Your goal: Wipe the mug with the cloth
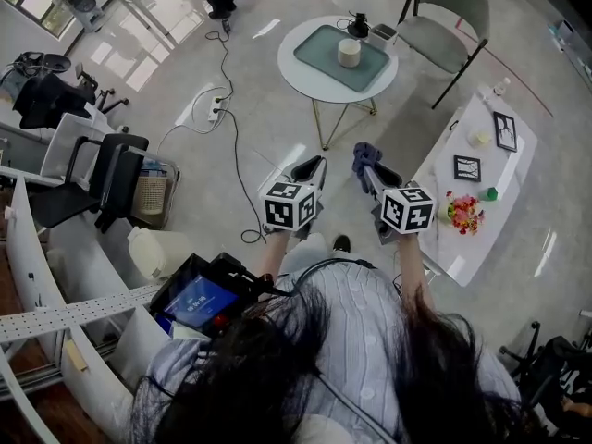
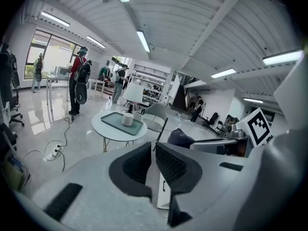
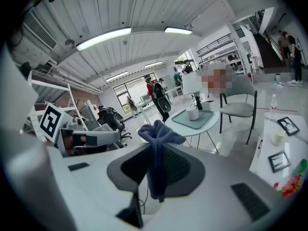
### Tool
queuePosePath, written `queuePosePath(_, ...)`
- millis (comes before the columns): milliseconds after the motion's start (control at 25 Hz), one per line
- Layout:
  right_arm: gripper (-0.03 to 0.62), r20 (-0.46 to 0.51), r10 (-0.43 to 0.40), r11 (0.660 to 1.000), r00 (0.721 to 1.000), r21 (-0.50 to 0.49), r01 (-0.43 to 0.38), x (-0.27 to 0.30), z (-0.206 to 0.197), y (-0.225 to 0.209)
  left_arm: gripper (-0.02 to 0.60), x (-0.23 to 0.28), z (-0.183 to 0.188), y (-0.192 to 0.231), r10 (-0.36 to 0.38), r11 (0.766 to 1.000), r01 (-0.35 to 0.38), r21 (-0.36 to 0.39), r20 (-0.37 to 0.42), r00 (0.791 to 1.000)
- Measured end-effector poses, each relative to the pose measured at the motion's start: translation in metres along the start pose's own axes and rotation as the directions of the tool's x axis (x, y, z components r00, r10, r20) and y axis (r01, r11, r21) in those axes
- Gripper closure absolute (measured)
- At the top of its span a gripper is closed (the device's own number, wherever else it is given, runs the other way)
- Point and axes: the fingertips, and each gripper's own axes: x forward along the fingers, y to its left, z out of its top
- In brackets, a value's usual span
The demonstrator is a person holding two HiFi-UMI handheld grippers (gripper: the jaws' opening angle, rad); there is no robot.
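Dark hair (image 1: 277,368) and a striped shirt (image 1: 356,331) lie closest, with both grippers held out over the floor (image 1: 250,81), well apart from the mug (image 1: 349,53).
Right gripper (image 3: 156,165) is clamped on a dark blue cloth (image 3: 157,138), which bunches above the jaws and hangs limp below them. It looks soft, light and likely to flop, so the bunched end seems best for wiping. Left gripper (image 2: 153,161) has its jaws nearly together with nothing between them. Across the room the mug stands upright on a green tray (image 1: 319,54) on the round white counter (image 1: 294,74). It looks hard, smooth, probably breakable and apt to slide, so steadying it by the wall or rim seems wise.
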Motion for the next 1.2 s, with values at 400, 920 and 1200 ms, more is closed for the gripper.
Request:
queuePosePath(400,0.508,-0.038,0.016,1.000,0.999,0.026,-0.015,0.030,-0.001,-0.019,0.563,0.024,0.004,0.022,0.018,1.000,-0.018,-0.019,-0.025,1.000)
queuePosePath(920,0.508,-0.064,-0.035,0.998,0.997,0.044,0.038,0.139,0.076,-0.081,0.563,0.147,0.076,0.097,-0.077,0.996,0.079,0.029,-0.076,0.994)
queuePosePath(1200,0.508,-0.078,-0.055,0.996,0.995,0.060,0.060,0.201,0.116,-0.104,0.563,0.193,0.113,0.143,-0.100,0.993,0.107,0.057,-0.111,0.989)
